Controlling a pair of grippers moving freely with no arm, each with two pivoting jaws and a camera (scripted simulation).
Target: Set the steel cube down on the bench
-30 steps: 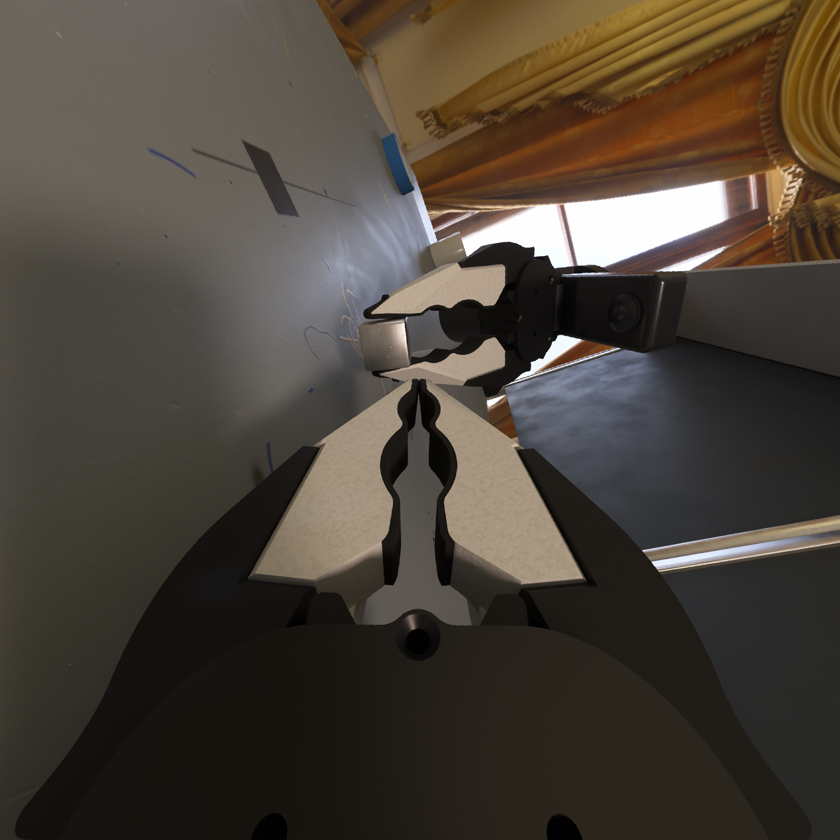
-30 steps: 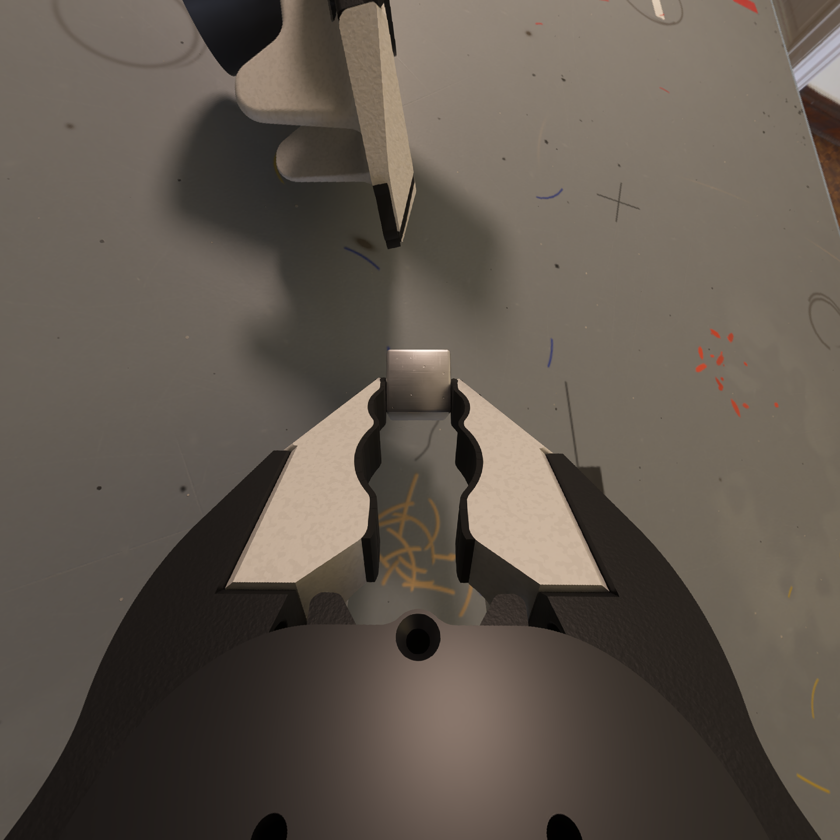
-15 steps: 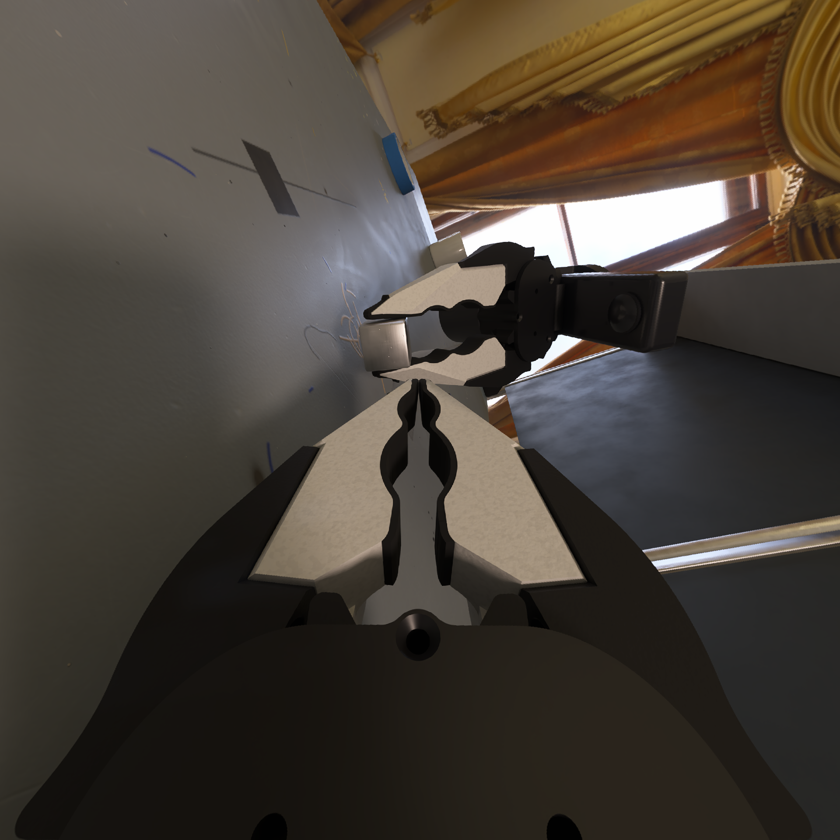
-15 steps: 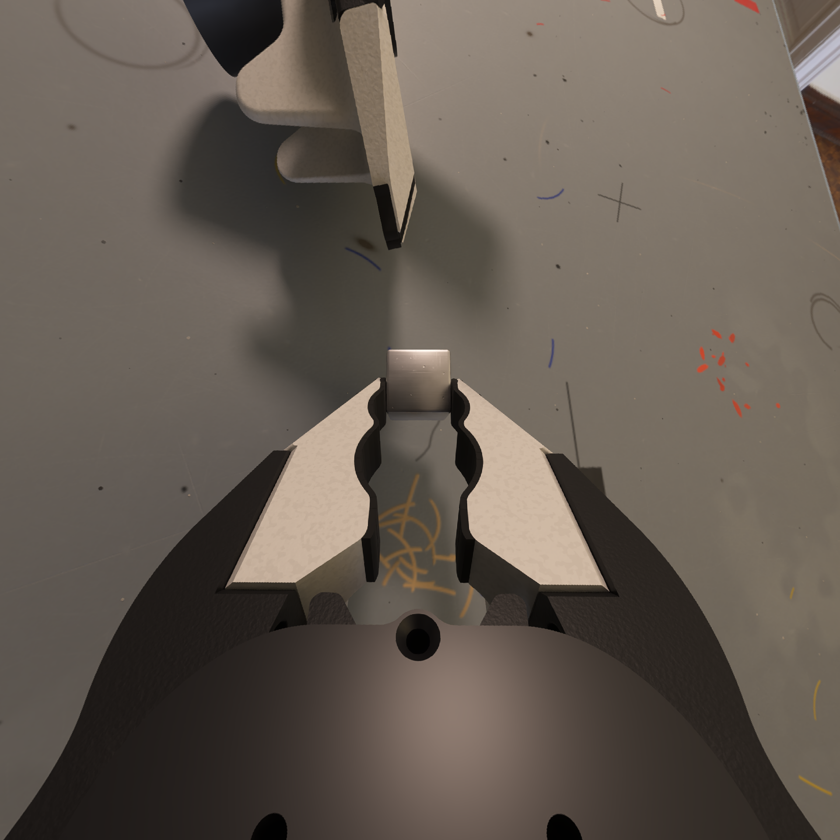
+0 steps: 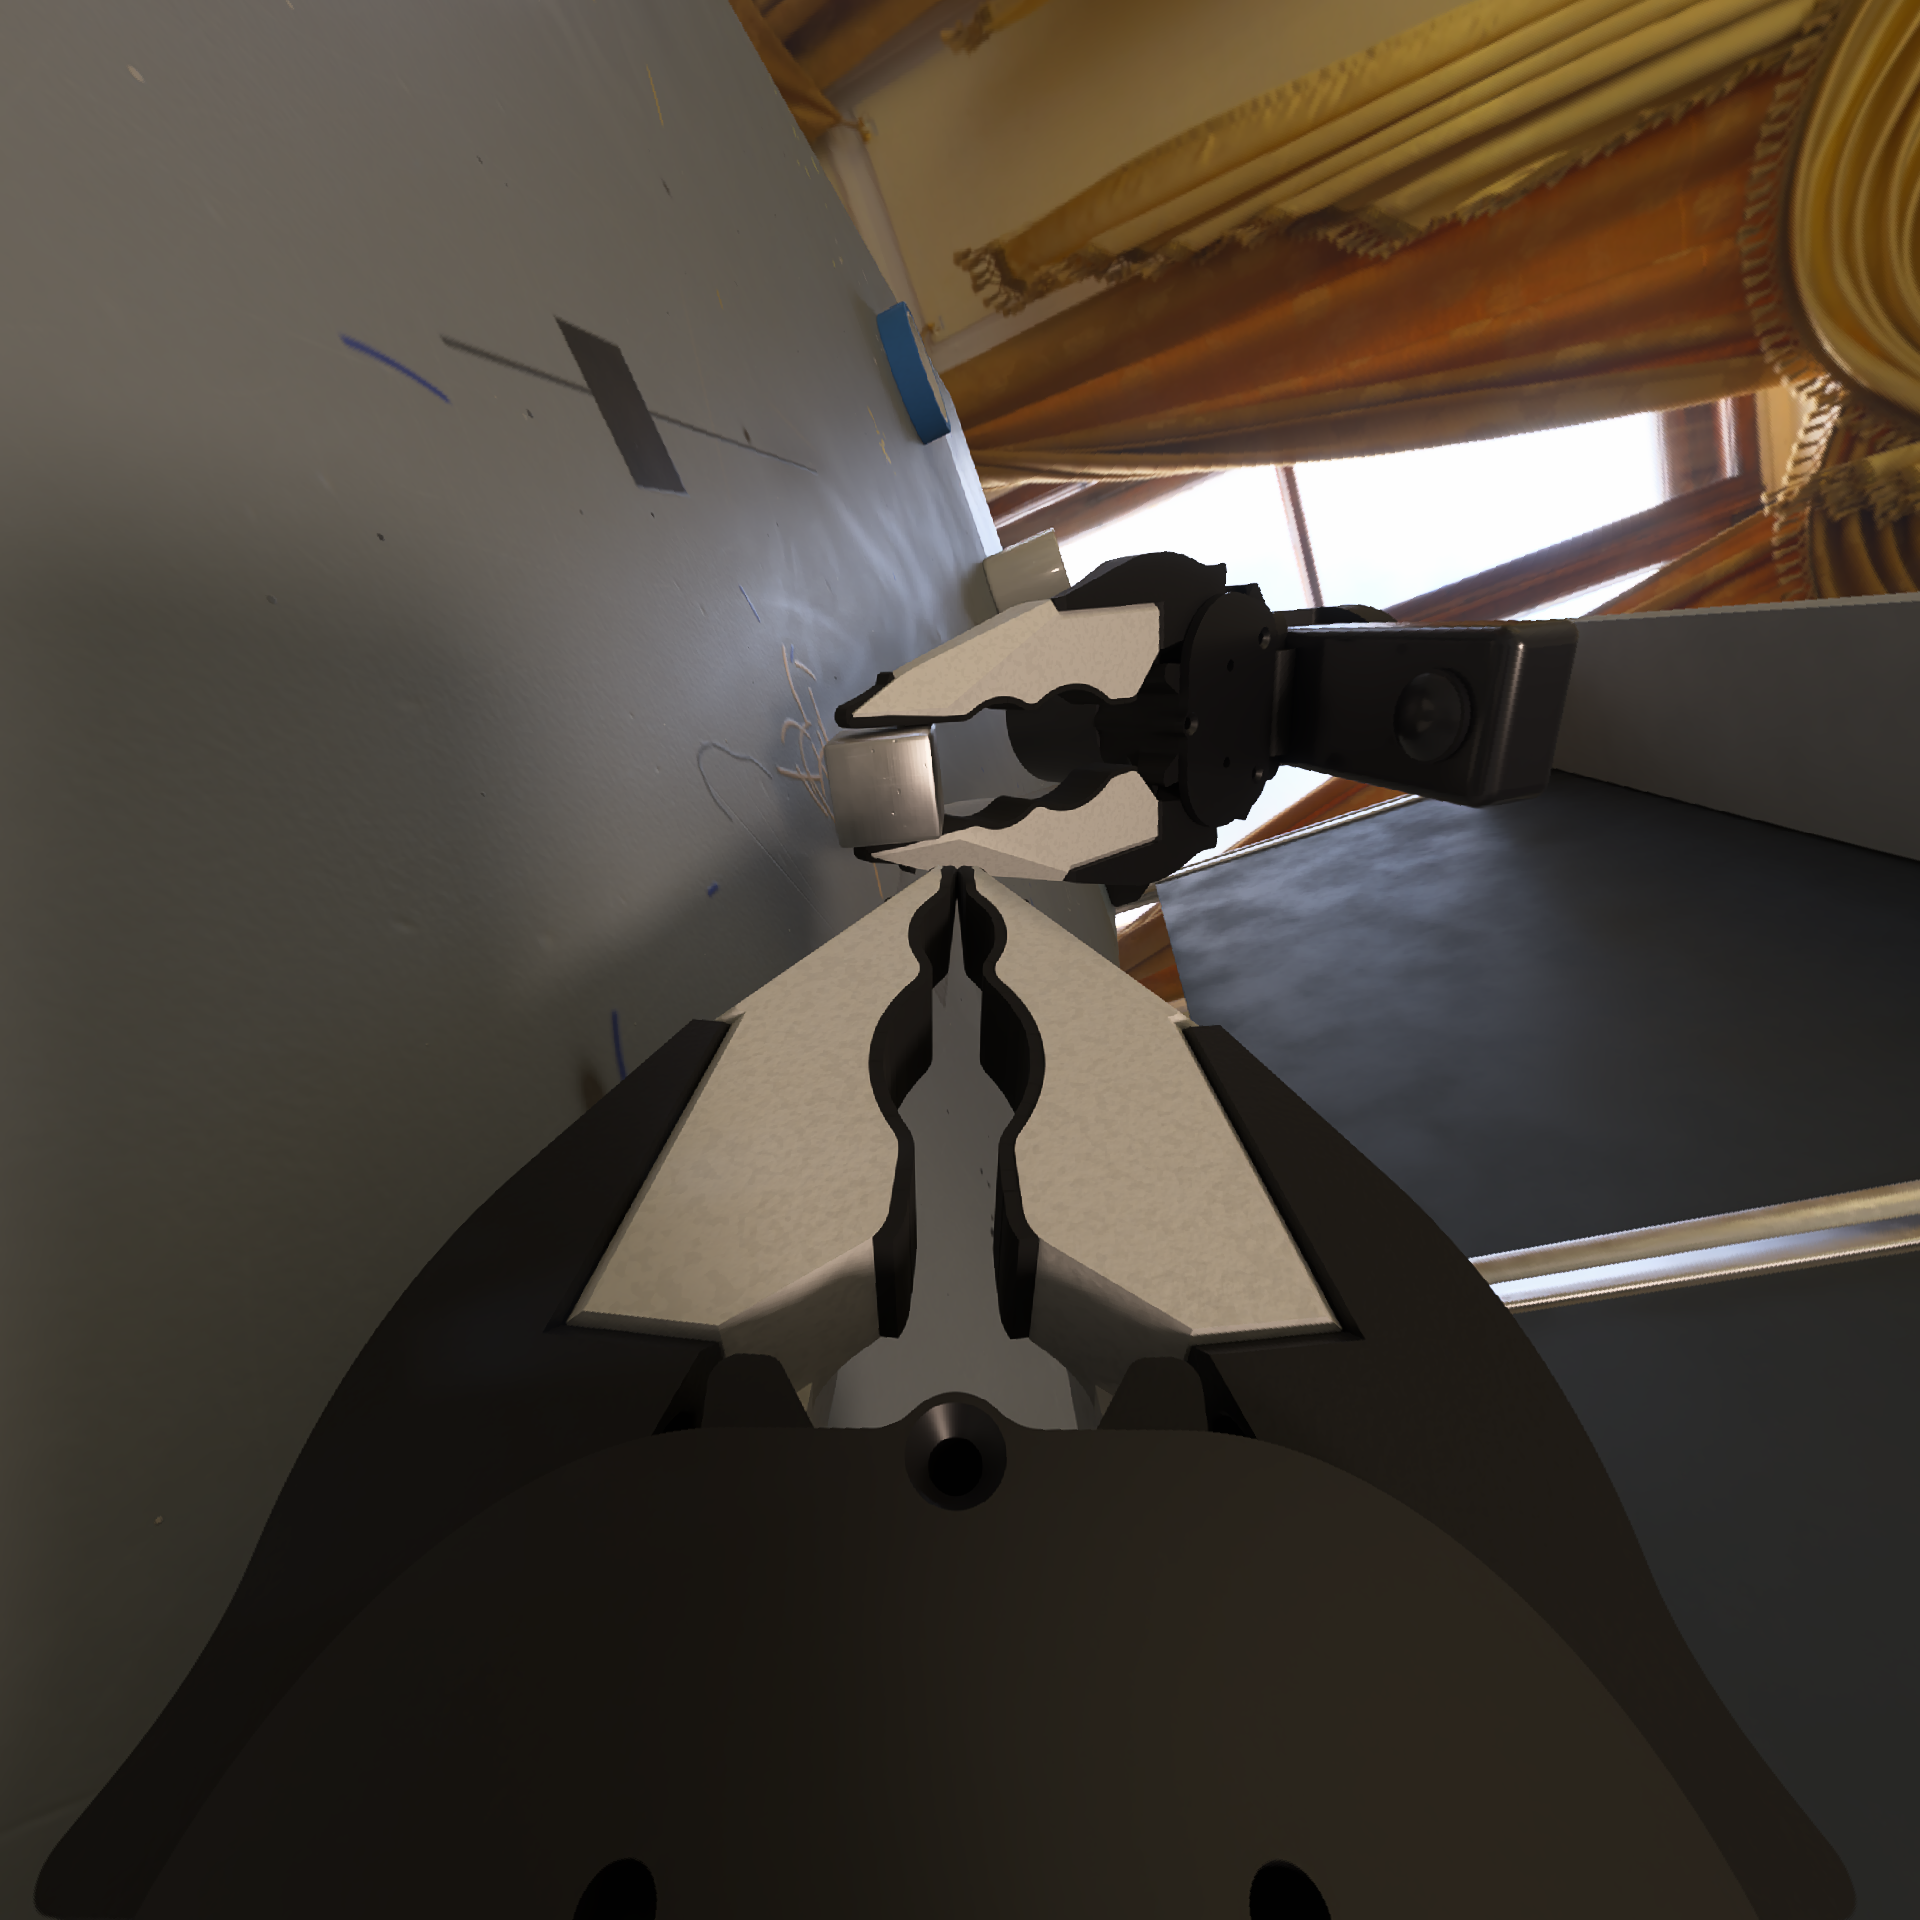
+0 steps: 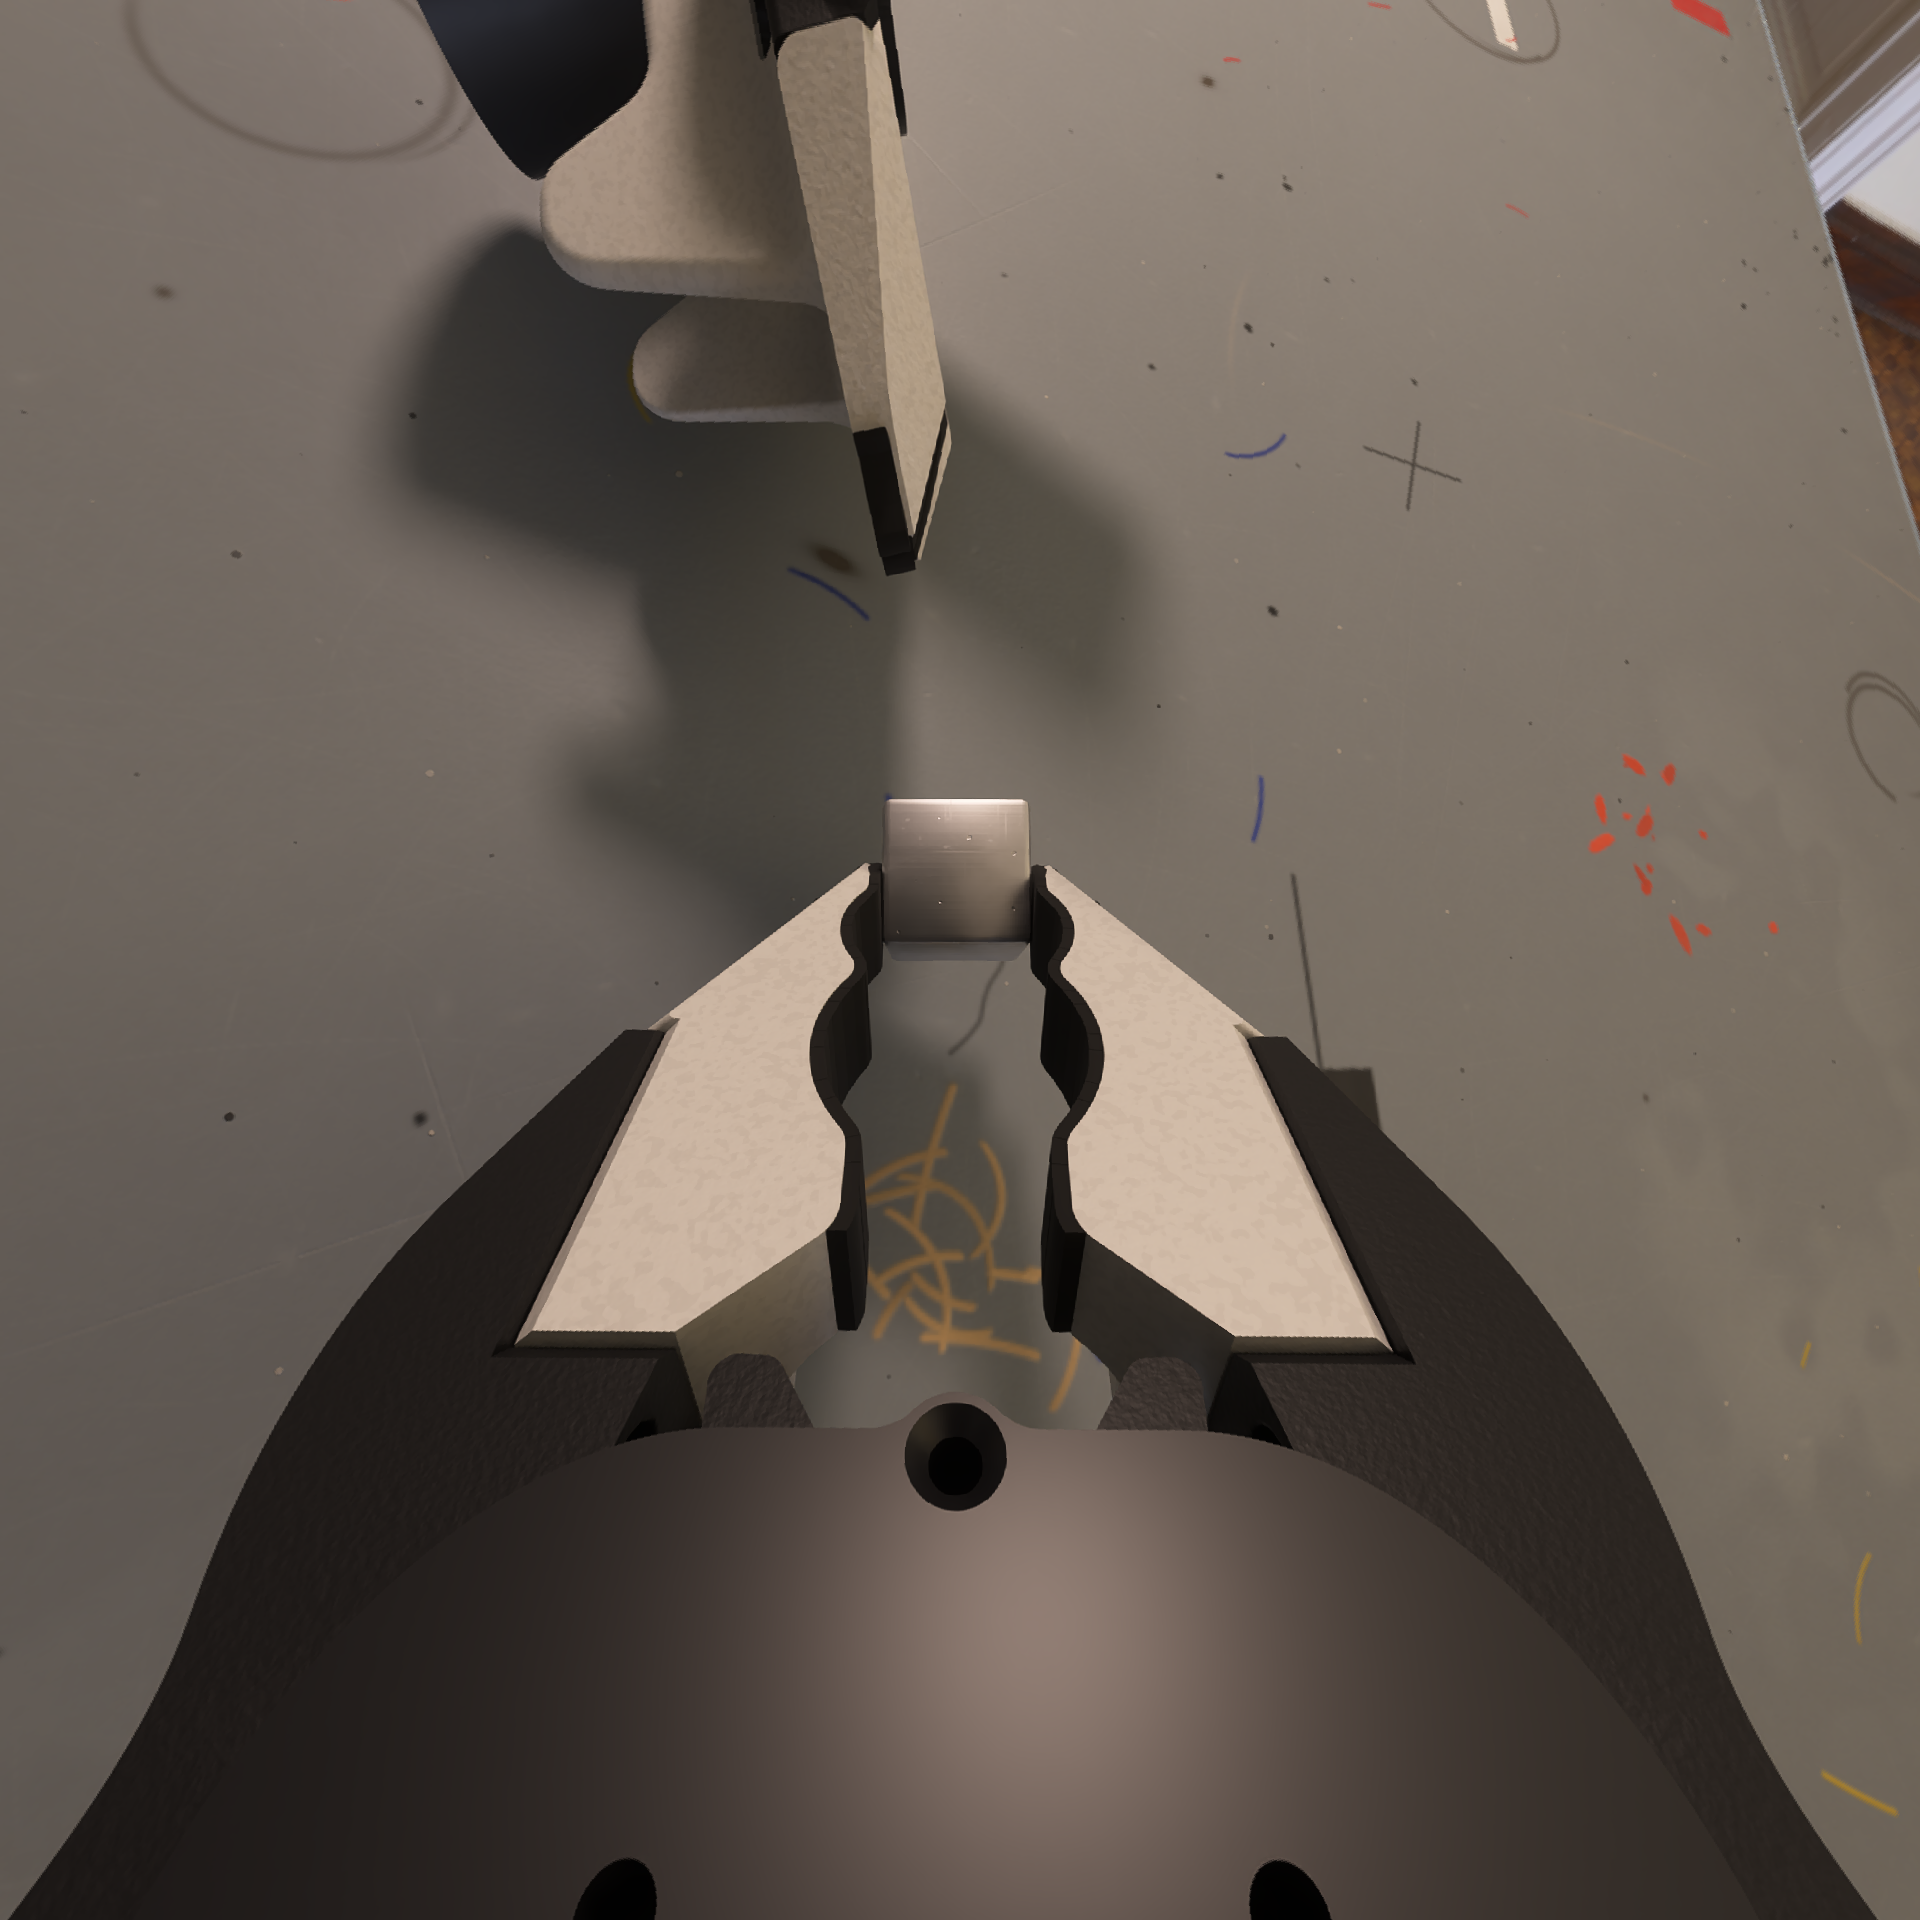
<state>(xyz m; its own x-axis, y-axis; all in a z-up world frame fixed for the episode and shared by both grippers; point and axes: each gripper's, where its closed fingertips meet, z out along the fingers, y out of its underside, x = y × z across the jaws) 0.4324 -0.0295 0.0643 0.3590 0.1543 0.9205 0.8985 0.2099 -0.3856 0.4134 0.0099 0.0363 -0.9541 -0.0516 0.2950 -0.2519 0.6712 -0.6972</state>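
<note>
The steel cube (image 6: 954, 878) is a small shiny block clamped between the tips of my right gripper (image 6: 956, 883), which points straight at the grey bench (image 6: 312, 831). In the left wrist view the cube (image 5: 894, 781) sits at the tip of the right gripper (image 5: 854, 787), very close to the bench (image 5: 312, 727); I cannot tell whether it touches. My left gripper (image 5: 954, 883) is shut and empty, its tips just short of the right gripper's lower finger. It also shows edge-on in the right wrist view (image 6: 899, 530), beyond the cube.
A blue block (image 5: 912, 374) and a white block (image 5: 1023, 566) lie near the bench's far edge. Orange scribbles (image 6: 945, 1247) and red flecks (image 6: 1642, 831) mark the surface. The bench edge (image 6: 1808, 156) runs at upper right. A metal rail (image 5: 1662, 1236) crosses the dark floor.
</note>
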